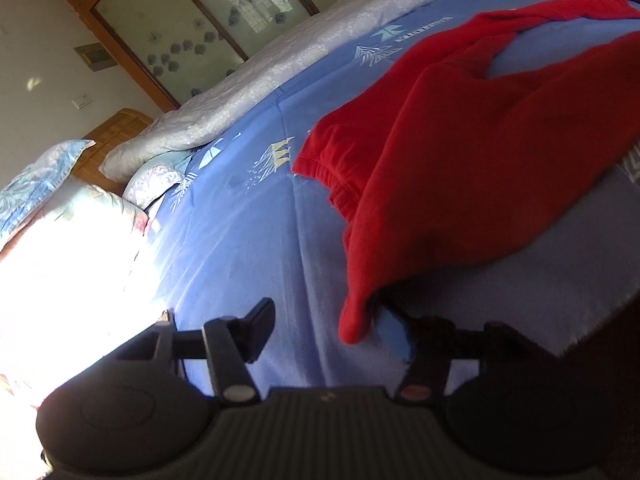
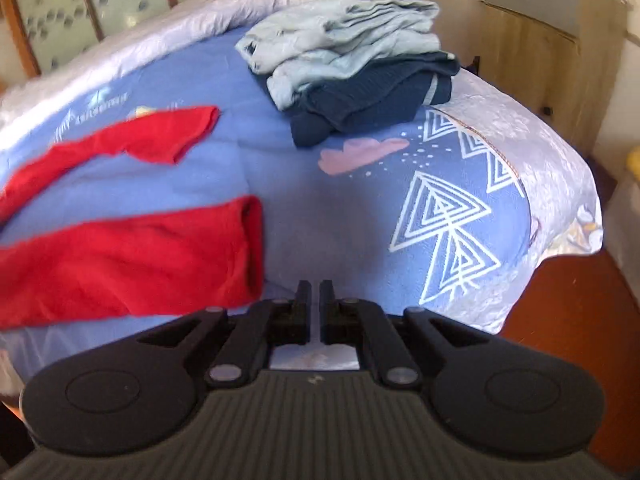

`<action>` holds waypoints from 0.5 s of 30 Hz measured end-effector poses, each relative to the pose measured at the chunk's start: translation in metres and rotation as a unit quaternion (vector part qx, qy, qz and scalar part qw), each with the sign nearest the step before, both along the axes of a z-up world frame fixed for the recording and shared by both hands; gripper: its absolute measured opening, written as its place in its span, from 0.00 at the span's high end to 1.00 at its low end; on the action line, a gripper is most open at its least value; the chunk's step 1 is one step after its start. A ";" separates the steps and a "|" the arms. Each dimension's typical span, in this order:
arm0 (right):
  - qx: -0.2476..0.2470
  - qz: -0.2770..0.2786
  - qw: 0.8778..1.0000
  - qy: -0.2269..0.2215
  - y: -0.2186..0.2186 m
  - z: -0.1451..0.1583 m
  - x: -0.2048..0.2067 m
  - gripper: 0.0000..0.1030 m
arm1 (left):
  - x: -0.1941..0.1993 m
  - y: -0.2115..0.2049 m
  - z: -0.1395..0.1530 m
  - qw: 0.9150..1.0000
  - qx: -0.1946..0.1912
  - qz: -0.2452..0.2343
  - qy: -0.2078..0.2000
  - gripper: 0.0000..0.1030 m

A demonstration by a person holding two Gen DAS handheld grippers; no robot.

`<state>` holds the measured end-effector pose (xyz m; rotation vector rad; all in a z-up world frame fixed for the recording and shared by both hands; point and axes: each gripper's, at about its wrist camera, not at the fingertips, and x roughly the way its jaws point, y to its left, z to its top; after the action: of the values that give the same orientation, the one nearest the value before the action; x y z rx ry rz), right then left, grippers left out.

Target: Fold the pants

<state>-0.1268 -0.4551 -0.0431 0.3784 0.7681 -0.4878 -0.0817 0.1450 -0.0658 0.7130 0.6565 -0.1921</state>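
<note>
Red pants [image 1: 460,152] lie spread on the blue patterned bedspread [image 1: 240,240], with the elastic waist [image 1: 328,168] towards the pillows. My left gripper [image 1: 332,332] stands open just above the bedspread. A corner of the red fabric [image 1: 356,320] hangs between its fingers, close to the right one, and neither pad presses on it. In the right wrist view both red pant legs [image 2: 132,256] lie apart at the left, cuffs pointing right. My right gripper [image 2: 315,292] is shut with nothing in it, just right of the near cuff [image 2: 252,248].
A stack of folded light blue and navy clothes [image 2: 352,76] sits at the far side of the bed. A white quilt [image 1: 280,68] runs along the back and pillows [image 1: 80,208] lie at the left. The bed's corner [image 2: 560,200] drops to a wooden floor beside a cabinet [image 2: 540,40].
</note>
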 end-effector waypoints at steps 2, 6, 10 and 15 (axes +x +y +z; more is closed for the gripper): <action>0.003 0.006 1.000 -0.020 0.004 0.012 0.006 0.91 | -0.007 0.012 0.006 1.000 -0.002 -0.007 0.015 0.44; 0.019 0.028 0.997 -0.072 0.014 0.029 0.034 0.90 | 0.006 0.057 0.035 0.991 -0.098 0.082 0.029 0.45; 0.060 0.038 0.990 -0.124 0.023 0.041 0.087 0.82 | 0.057 0.091 0.073 0.961 -0.228 0.155 0.025 0.47; 0.106 0.019 0.985 -0.132 0.035 0.043 0.146 0.68 | 0.148 0.075 0.071 0.934 -0.318 0.156 0.052 0.46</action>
<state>0.0195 -0.4201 -0.0004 0.6129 0.5699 -0.3112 0.0665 0.2204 0.0056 -0.0288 0.7466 -0.1369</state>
